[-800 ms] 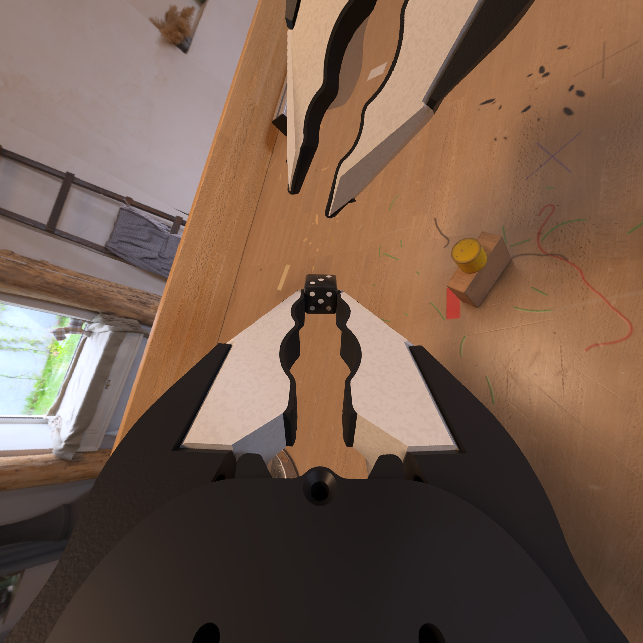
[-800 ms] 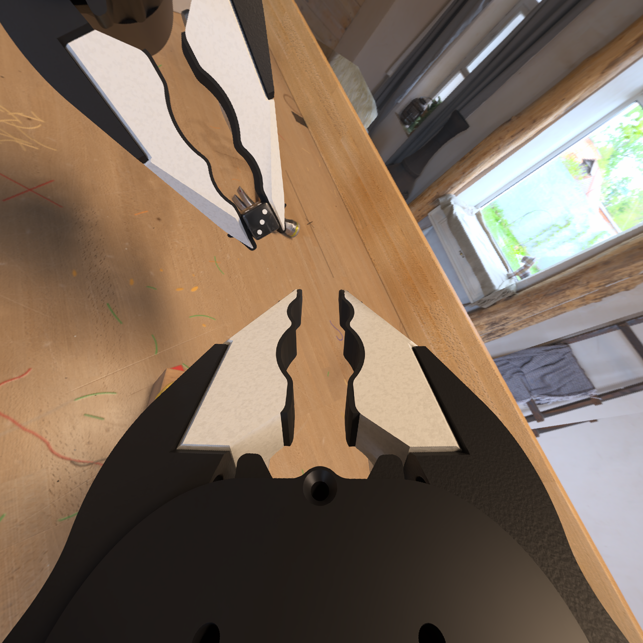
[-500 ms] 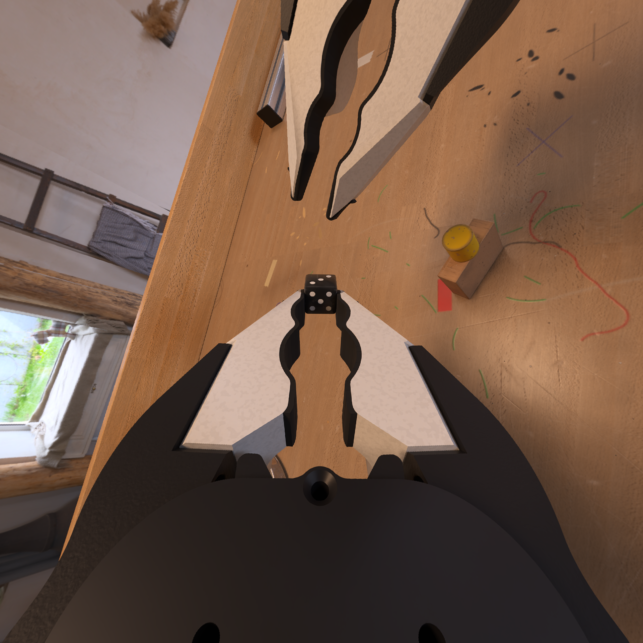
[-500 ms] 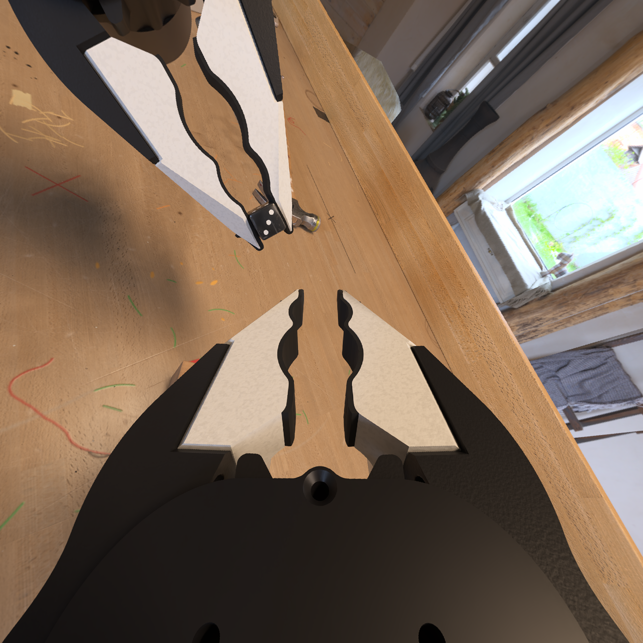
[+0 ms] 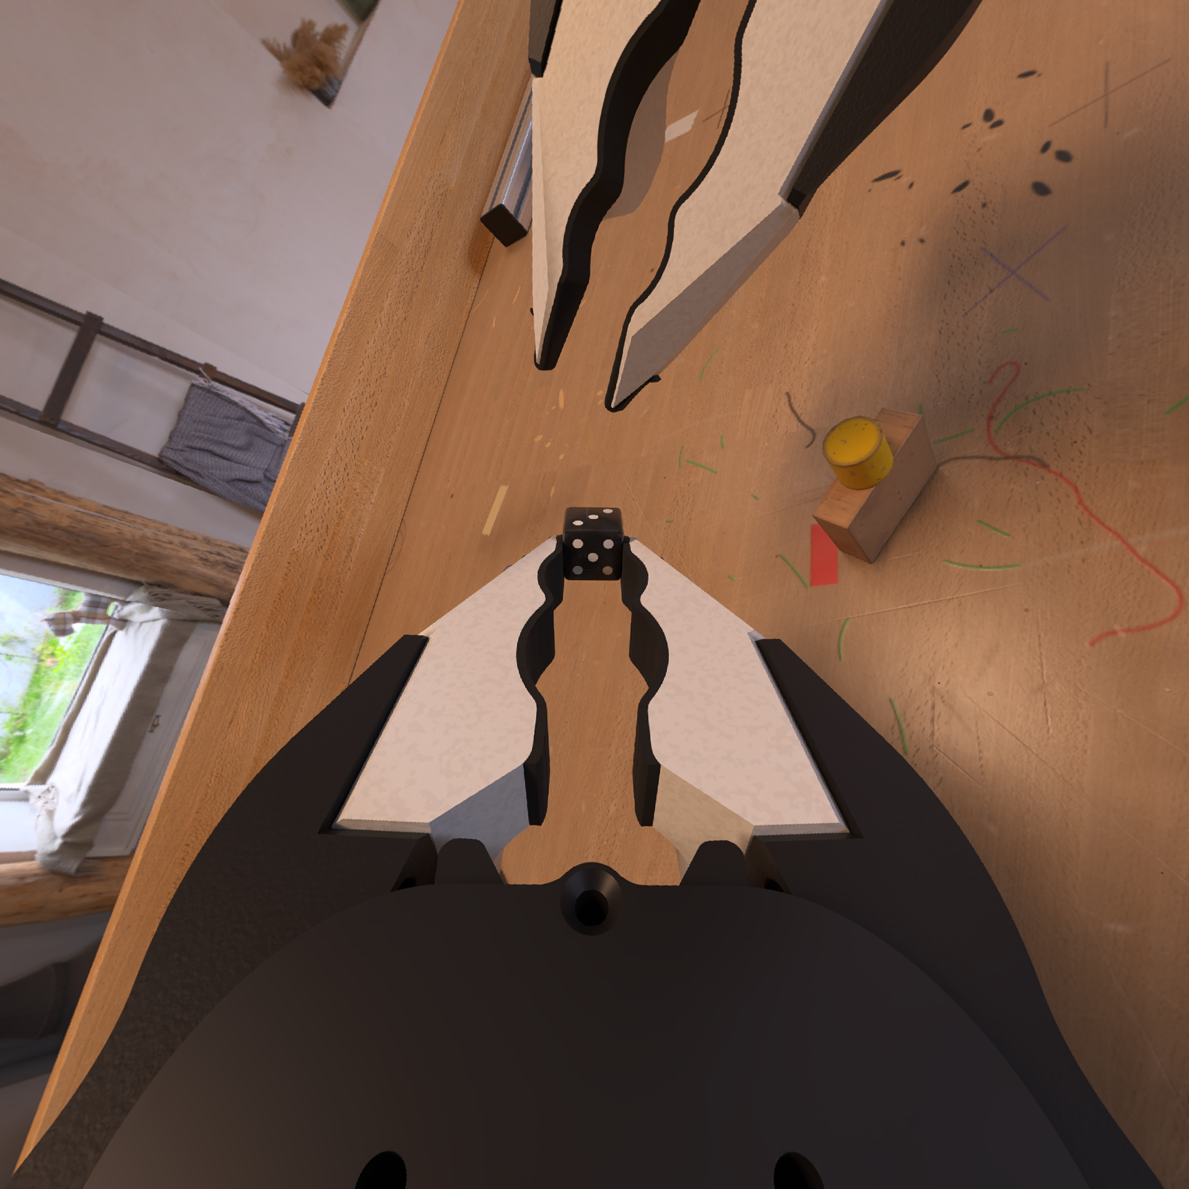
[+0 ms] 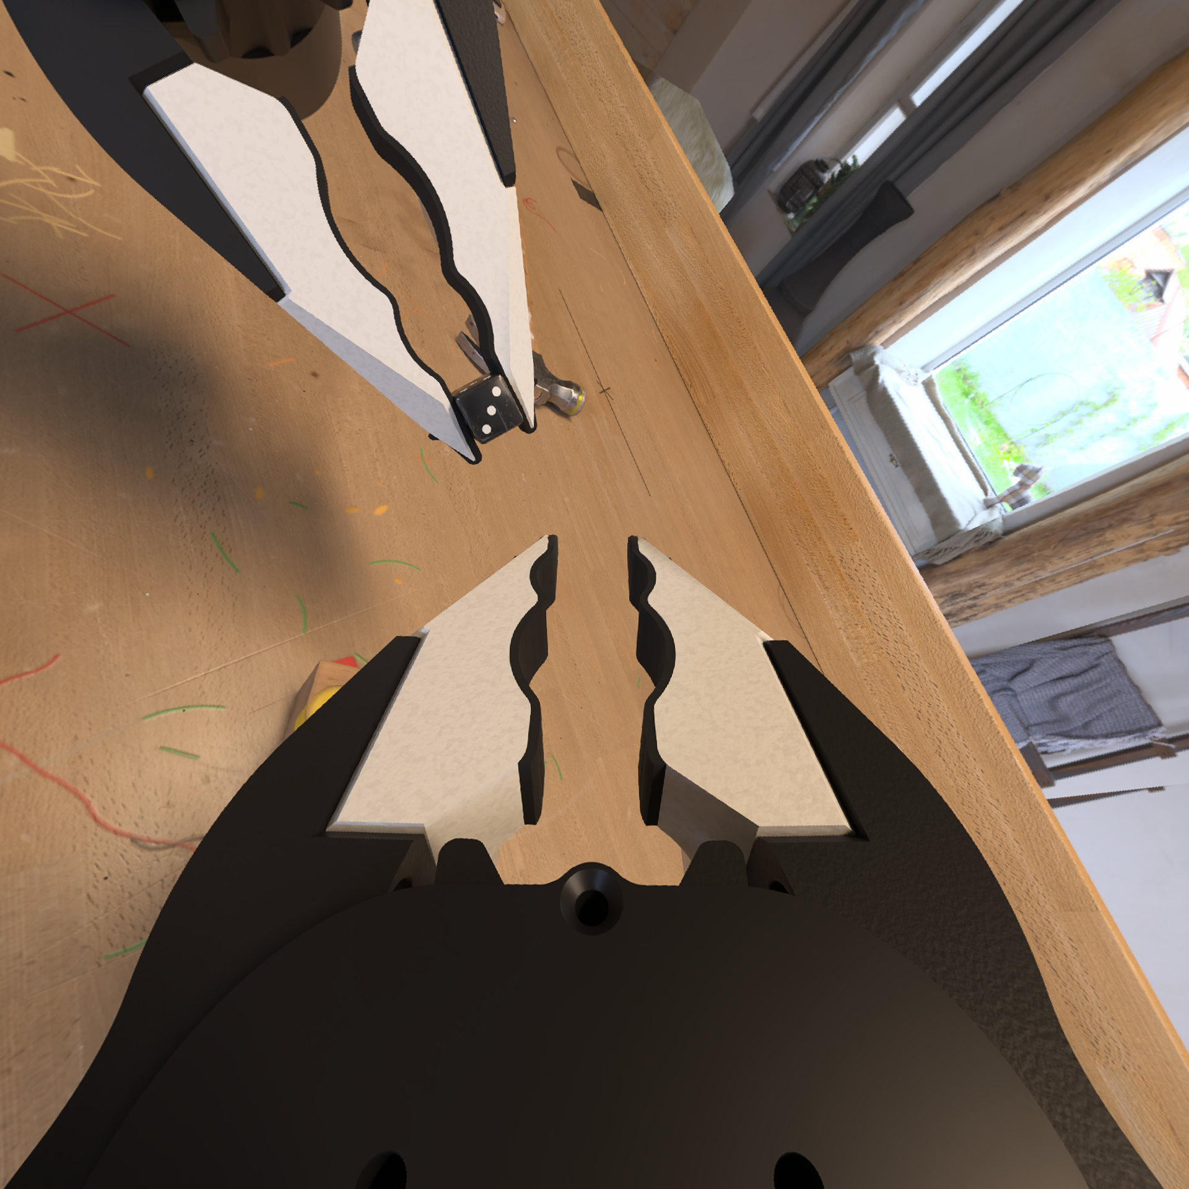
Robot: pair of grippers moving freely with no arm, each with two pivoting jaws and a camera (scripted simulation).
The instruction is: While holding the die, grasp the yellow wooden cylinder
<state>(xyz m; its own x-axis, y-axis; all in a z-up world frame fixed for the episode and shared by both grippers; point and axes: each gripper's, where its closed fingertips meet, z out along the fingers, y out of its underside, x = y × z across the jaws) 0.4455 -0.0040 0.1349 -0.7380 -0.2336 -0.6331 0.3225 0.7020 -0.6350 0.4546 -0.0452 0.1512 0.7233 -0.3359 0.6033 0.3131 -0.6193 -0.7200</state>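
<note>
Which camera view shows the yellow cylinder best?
The left wrist view: the yellow cylinder shows whole, leaning on a wooden block. In the right wrist view only a yellow sliver peeks out beside the right claw's body.

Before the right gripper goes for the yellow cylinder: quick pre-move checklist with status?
1. Black white-pipped die clamped at left gripper fingertips: ok.
2. Right gripper open, nothing between its fingers: ok.
3. Yellow wooden cylinder standing on the pale wooden block, top free: ok.
4. Right gripper lined up on cylinder: not ok, it sits off to one side.
5. Cylinder fits the opening: cannot tell.
</note>
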